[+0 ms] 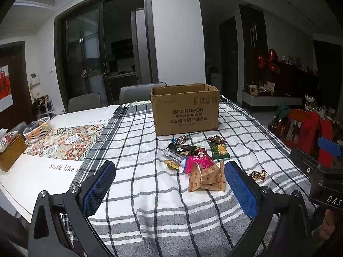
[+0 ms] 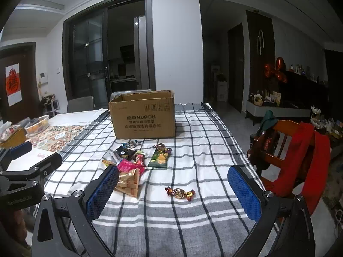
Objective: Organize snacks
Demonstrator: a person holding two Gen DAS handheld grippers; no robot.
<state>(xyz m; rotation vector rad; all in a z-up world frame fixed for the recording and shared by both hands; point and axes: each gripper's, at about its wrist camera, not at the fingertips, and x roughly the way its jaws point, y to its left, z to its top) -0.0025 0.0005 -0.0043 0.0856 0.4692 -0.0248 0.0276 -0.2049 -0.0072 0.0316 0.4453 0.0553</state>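
On the checked cloth (image 1: 133, 128) we hold both tongs wide and empty above the table. From the left tongs (image 1: 169, 187) the snack pile (image 1: 193, 158) lies at 12 o'clock, the open box (image 1: 185, 109) beyond it. From the right tongs (image 2: 173, 190) one candy (image 2: 180, 192) lies between the pads, the pile (image 2: 133, 160) at 11 o'clock.

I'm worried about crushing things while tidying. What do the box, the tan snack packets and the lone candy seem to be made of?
Box: matte brown cardboard, judging by its ragged cut rim.
Tan packets: probably thin crinkly film or paper; creased and puffy.
Candy: shiny foil-like wrapper, twisted at both ends.
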